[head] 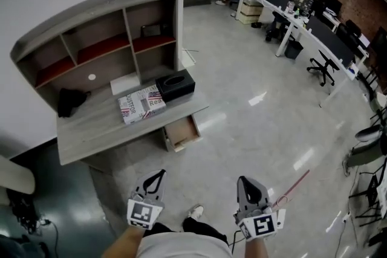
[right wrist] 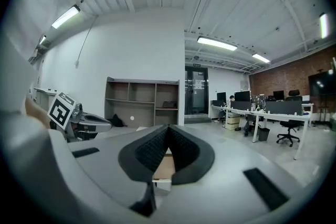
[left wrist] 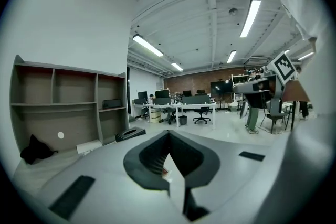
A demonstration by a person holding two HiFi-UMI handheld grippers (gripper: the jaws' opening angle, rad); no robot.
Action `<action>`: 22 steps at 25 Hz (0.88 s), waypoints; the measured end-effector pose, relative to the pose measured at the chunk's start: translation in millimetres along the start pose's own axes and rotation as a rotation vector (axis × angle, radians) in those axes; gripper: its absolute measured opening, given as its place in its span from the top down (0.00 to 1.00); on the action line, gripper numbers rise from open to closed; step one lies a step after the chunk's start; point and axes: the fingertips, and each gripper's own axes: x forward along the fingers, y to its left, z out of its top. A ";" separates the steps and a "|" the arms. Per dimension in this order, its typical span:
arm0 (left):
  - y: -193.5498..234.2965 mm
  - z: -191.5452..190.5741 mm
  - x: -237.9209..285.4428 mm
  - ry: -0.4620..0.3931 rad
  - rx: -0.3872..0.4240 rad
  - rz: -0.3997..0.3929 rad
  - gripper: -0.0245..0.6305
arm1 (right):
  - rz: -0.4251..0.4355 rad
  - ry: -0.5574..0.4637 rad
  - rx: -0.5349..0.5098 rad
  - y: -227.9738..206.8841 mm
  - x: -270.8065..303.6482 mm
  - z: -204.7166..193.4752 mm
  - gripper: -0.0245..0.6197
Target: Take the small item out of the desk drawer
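Note:
A grey desk [head: 91, 124] with a shelf unit stands against the wall in the head view. Under its right end a wooden drawer [head: 181, 133] is pulled open; I cannot make out any small item inside it. My left gripper [head: 159, 173] and right gripper [head: 242, 180] hang low in that view, well short of the desk, both pointing towards it. The left gripper [left wrist: 168, 132] has its jaws shut tip to tip with nothing held. So does the right gripper [right wrist: 168, 127], and the drawer [right wrist: 164, 165] shows below its tips.
On the desk lie a black tissue box [head: 175, 85], a print-covered box [head: 142, 104] and a black bundle [head: 70, 101]. Long office tables [head: 302, 21] with monitors, chairs and a seated person fill the far right. A red strip [head: 294, 185] lies on the floor.

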 end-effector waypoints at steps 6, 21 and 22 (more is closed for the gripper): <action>17.5 6.6 26.4 0.028 0.001 0.074 0.93 | 0.074 0.002 0.022 -24.9 43.1 -0.6 0.93; 65.0 -26.0 110.6 0.059 -0.031 -0.024 0.93 | 0.052 0.104 -0.008 -21.1 125.7 -14.7 0.93; 67.2 -32.1 117.9 0.067 -0.034 -0.033 0.93 | 0.046 0.115 -0.008 -21.9 131.4 -20.0 0.93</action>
